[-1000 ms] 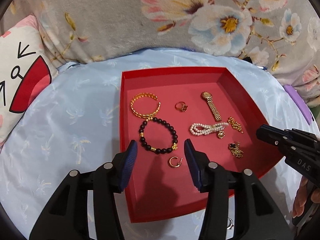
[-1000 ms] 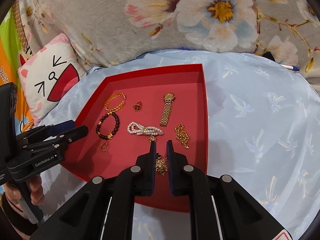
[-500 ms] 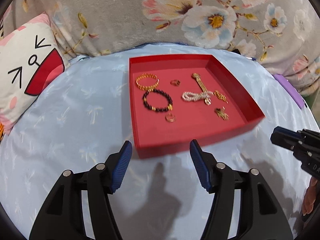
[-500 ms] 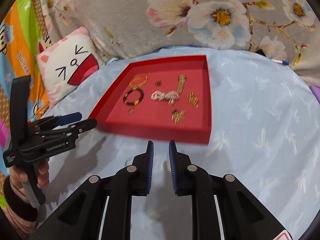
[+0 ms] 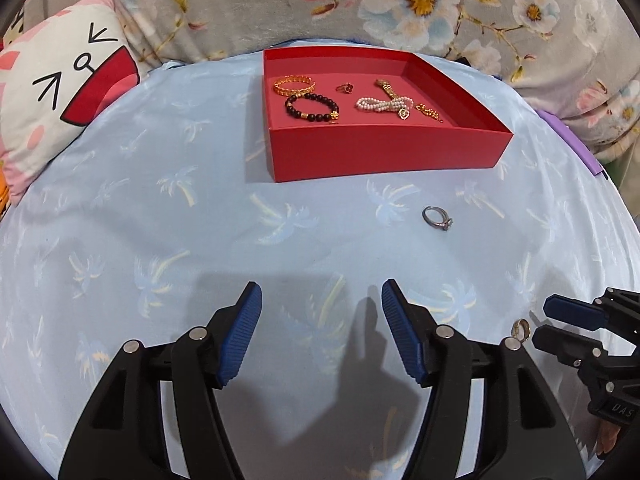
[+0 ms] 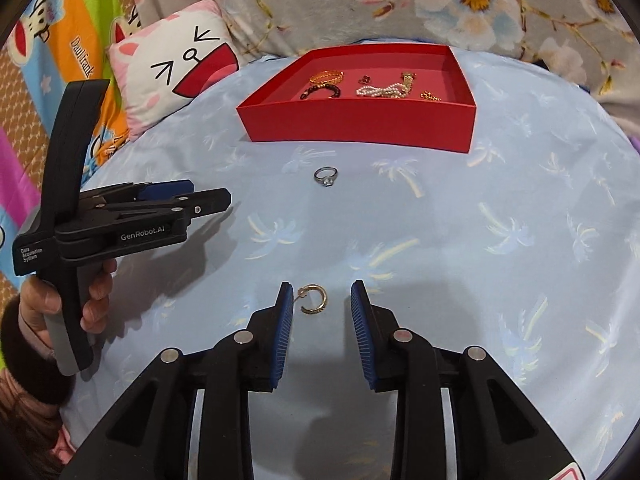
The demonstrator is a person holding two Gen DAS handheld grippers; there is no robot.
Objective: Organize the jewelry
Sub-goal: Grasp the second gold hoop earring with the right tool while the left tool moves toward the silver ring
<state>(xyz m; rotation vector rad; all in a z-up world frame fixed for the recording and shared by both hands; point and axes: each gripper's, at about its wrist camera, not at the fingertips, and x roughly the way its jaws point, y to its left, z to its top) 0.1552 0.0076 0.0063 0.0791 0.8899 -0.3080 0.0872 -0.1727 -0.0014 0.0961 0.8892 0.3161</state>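
A red tray [image 5: 384, 152] [image 6: 360, 124] sits at the far side of a pale blue cloth and holds several bracelets, a watch and rings. On the cloth in front of it lies a silver ring [image 5: 437, 217] [image 6: 327, 176]. A gold hoop earring [image 6: 314, 299] [image 5: 520, 328] lies on the cloth between the fingertips of my right gripper [image 6: 322, 300] [image 5: 544, 324], whose jaws are opening, and the pads do not press on it. My left gripper [image 5: 322, 332] [image 6: 208, 196] hovers over bare cloth with its jaws opening and nothing between them.
A cat-face cushion [image 5: 60, 92] [image 6: 176, 64] leans at the back left against a floral blanket [image 5: 400, 4]. A purple strip [image 5: 568, 140] lies at the cloth's right edge. A person's hand [image 6: 96, 296] holds the left gripper. A cartoon sheet [image 6: 60, 40] hangs far left.
Both grippers have drawn back from over the tray to the near part of the cloth. The right jaws have spread wider, with the hoop earring now between them. The left jaws widened slightly.
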